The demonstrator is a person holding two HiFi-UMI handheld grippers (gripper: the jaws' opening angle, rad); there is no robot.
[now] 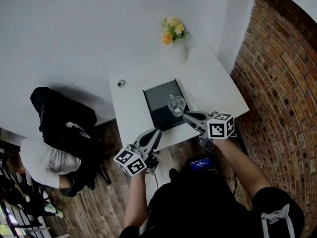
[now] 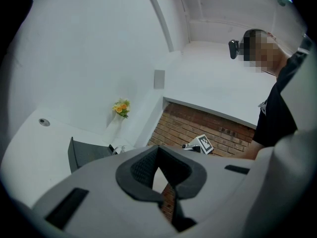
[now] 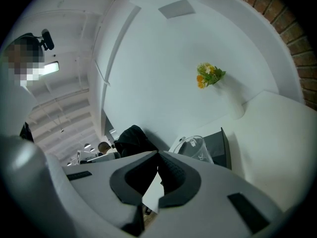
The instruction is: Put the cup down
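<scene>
Sitting on the dark rectangular tray on the white desk, the clear glass cup is standing at ten o'clock of the right gripper, whose jaws are pressing together empty (as are the left gripper's). The placing seems finished, so backing away comes next.

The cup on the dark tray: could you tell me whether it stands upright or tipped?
Upright: the cup stands on the dark tray, rim up.
</scene>
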